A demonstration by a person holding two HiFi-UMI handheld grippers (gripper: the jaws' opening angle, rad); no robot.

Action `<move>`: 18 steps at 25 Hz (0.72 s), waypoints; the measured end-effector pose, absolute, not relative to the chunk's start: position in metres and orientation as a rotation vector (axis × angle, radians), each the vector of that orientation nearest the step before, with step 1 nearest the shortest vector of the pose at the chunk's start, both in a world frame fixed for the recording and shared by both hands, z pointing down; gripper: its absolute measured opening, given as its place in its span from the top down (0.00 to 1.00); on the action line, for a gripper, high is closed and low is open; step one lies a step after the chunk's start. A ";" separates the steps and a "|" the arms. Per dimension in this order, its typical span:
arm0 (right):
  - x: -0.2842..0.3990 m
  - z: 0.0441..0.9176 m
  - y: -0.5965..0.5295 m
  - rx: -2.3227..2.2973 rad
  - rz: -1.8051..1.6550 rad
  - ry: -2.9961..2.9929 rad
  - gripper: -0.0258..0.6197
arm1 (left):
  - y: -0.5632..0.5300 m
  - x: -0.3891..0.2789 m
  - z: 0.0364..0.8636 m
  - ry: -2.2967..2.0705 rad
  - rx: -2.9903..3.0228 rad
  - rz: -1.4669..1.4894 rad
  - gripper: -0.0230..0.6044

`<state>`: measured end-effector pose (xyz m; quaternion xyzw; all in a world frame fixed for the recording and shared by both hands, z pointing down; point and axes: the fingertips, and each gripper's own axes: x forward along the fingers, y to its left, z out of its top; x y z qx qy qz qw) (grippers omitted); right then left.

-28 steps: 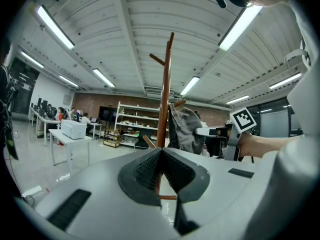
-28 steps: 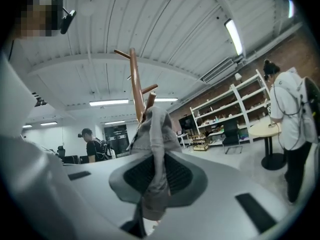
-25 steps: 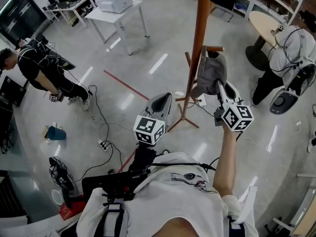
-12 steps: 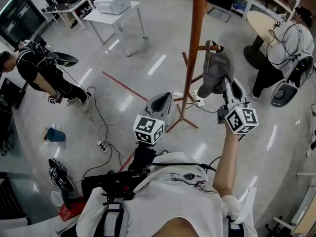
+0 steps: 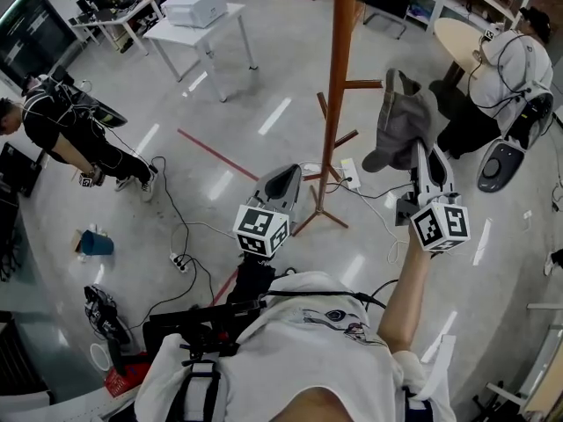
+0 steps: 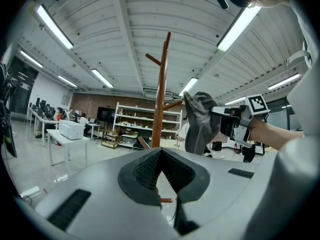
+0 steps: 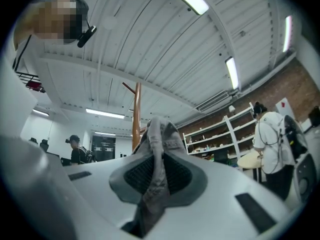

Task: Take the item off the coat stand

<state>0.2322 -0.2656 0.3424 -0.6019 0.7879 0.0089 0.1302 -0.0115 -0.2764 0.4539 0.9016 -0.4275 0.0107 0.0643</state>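
Note:
A tall brown wooden coat stand [image 5: 337, 86] rises from the floor ahead of me. A grey cap [image 5: 403, 126] hangs free to the right of the stand's short peg, apart from it. My right gripper [image 5: 420, 152] is shut on the cap's fabric, which runs between the jaws in the right gripper view as a grey strip [image 7: 157, 144]. The stand's pole [image 7: 136, 116] shows behind it. My left gripper [image 5: 283, 183] is held low, left of the stand's foot, with its jaws shut and nothing in them [image 6: 159, 151]. From there I see the cap [image 6: 200, 121] beside the stand [image 6: 161, 94].
A white table [image 5: 202, 25] with a box stands at the back left. One person [image 5: 62, 121] stands at far left, another [image 5: 510, 69] at far right by a round table [image 5: 471, 42]. Cables and a power strip [image 5: 180, 260] lie on the floor.
The right gripper has carried the cap to the right, off the stand's peg and away from the pole. The left gripper has hardly moved.

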 end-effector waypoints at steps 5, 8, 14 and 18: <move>0.247 0.360 -0.246 -1.804 -0.004 2.275 0.88 | -0.279 -0.007 0.454 -1.296 2.722 0.033 0.98; 0.251 0.370 -0.239 -1.821 -0.017 2.275 0.88 | -0.284 -0.007 0.452 -1.306 2.714 0.035 0.97; 0.256 0.386 -0.223 -1.826 -0.041 2.250 0.88 | -0.287 -0.008 0.451 -1.324 2.710 0.033 0.97; 0.257 0.399 -0.216 -1.833 -0.069 2.251 0.88 | -0.289 -0.013 0.452 -1.346 2.697 0.036 0.98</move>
